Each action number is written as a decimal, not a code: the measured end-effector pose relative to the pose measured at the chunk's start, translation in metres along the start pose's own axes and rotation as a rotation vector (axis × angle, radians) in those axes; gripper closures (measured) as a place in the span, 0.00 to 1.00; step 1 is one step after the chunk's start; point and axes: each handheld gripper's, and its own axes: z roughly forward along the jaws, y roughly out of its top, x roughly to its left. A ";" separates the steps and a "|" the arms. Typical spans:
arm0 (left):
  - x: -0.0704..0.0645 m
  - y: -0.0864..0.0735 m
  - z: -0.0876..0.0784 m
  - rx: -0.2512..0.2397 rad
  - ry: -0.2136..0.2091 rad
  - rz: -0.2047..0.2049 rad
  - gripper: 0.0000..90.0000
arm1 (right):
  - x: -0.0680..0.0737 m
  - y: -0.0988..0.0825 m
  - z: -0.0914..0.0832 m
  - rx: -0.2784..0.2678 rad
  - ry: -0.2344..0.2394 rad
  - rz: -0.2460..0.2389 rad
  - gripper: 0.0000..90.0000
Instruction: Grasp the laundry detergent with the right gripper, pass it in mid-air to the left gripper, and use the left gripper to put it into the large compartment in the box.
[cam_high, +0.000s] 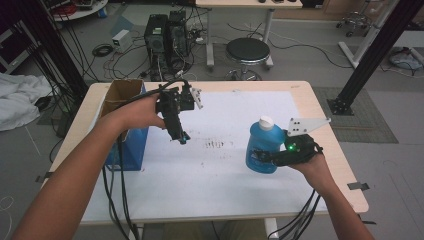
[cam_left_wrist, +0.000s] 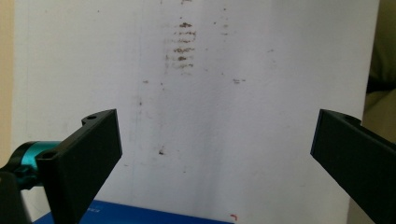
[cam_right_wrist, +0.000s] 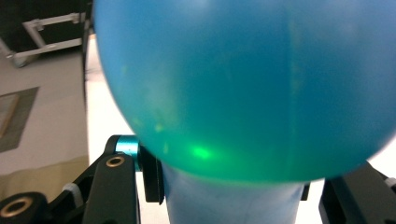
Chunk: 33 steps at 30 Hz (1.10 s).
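1. The blue bottle (cam_right_wrist: 243, 88) is blurred in the right gripper view, its top cut off by the edge.
2. Beside the bottle (cam_high: 263, 145), the right gripper (cam_high: 260, 157) hides part of its side.
3. Left of the bottle, the blue box (cam_high: 127, 145) is partly hidden behind a forearm.

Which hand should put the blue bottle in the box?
Probably the right: its gripper already clamps the bottle. The left gripper hangs open and empty over the table, beside the box.

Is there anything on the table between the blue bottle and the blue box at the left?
Nothing on the sheet lies between blue bottle and blue box; only the left gripper hangs above that stretch, jaws open and empty.
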 end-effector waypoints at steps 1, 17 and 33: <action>-0.001 0.001 -0.001 0.001 -0.002 0.002 0.02 | -0.001 0.001 0.000 0.002 0.014 -0.003 0.49; -0.021 0.017 -0.010 -0.003 -0.064 0.024 0.02 | -0.012 0.020 0.016 0.074 0.167 -0.077 0.49; -0.033 0.041 -0.018 0.012 -0.105 0.045 0.02 | -0.005 0.035 0.045 0.065 0.244 -0.115 0.49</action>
